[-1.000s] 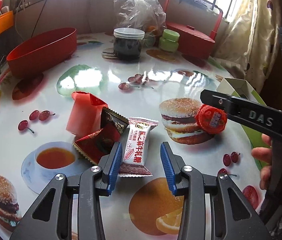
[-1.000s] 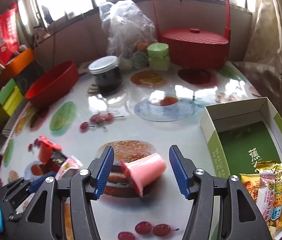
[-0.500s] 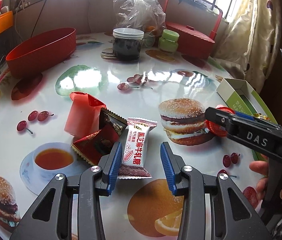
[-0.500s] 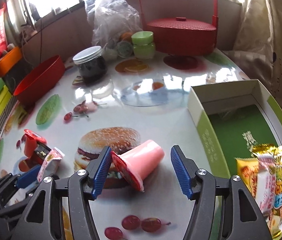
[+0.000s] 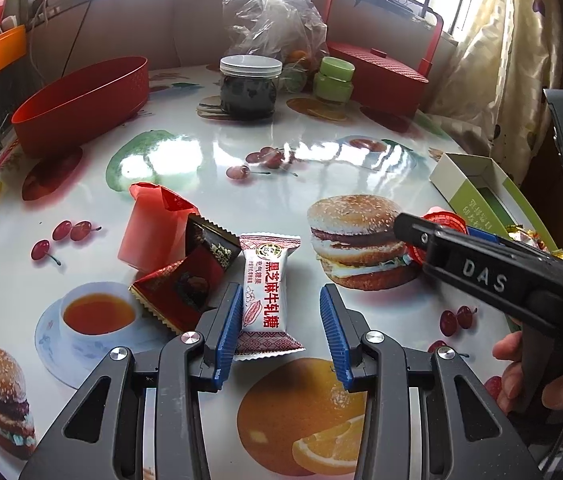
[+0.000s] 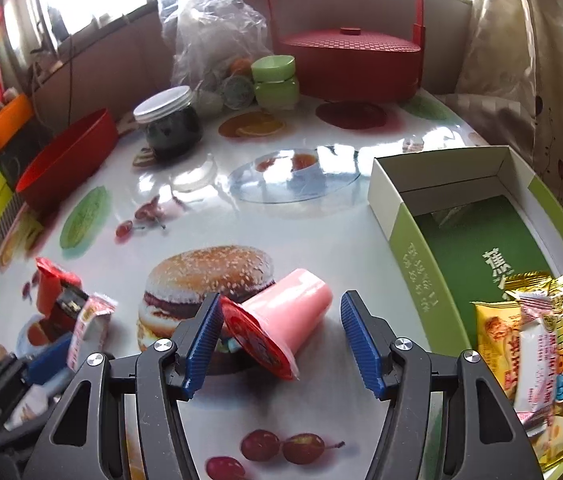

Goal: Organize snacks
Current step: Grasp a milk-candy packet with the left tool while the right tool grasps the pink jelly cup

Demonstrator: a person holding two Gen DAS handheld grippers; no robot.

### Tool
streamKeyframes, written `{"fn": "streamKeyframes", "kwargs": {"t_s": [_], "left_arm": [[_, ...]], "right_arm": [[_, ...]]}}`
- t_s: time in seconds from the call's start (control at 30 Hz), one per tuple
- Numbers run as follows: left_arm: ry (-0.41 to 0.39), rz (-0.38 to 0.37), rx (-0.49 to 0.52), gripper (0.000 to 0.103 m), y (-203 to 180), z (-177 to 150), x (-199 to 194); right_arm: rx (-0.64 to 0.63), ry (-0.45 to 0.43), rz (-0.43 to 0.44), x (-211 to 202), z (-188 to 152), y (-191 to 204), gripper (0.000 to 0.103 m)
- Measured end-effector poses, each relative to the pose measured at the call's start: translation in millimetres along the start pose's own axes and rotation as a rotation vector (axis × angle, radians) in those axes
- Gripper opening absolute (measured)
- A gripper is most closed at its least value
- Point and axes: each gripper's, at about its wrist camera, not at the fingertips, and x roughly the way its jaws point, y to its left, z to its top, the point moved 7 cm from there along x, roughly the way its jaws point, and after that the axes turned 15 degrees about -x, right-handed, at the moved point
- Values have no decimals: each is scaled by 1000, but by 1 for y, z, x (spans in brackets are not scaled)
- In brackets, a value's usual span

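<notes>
The table (image 6: 321, 232) carries a green box (image 6: 413, 256) at its right edge, and that box now fills more of the right wrist view than half a second ago, with packets (image 6: 537, 344) piled in its near end. The right gripper (image 6: 277, 336) has come in closer around the pink jelly cup (image 6: 289, 308), jaws wide open on either side of it and gripping nothing. The cup lies on its side over the printed burger, its long axis running from near left to far right, red lid toward the gripper and base toward the box. The left gripper (image 5: 277, 332) has not moved: it is wide open around a white candy (image 5: 263, 288) lying flat near the table's near edge, long axis pointing away from the gripper, its left finger (image 5: 227, 332) touching or almost touching the wrapper. Just left of that lie a dark red packet (image 5: 179, 284) and a second pink cup (image 5: 153, 224).
</notes>
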Motion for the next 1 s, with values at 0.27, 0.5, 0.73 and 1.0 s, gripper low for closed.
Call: {"fn": "streamKeyframes", "kwargs": {"t_s": [0.27,0.5,0.73,1.0], "left_arm": [[-3,10,-2,41,-1,0,1],[-5,6,-13,23,2,1,0],[-6,-3,-24,21,3,0,-3],[-16,-6,-15,21,0,-1,-8]], "right_arm": [[35,-4,-40,-2,-3,-8,52],[30,-12,-33,-5,-6,-6,51],[43,-14,-13,-11,-12,-6,51],[37,-17,1,-17,-19,-5,51]]}}
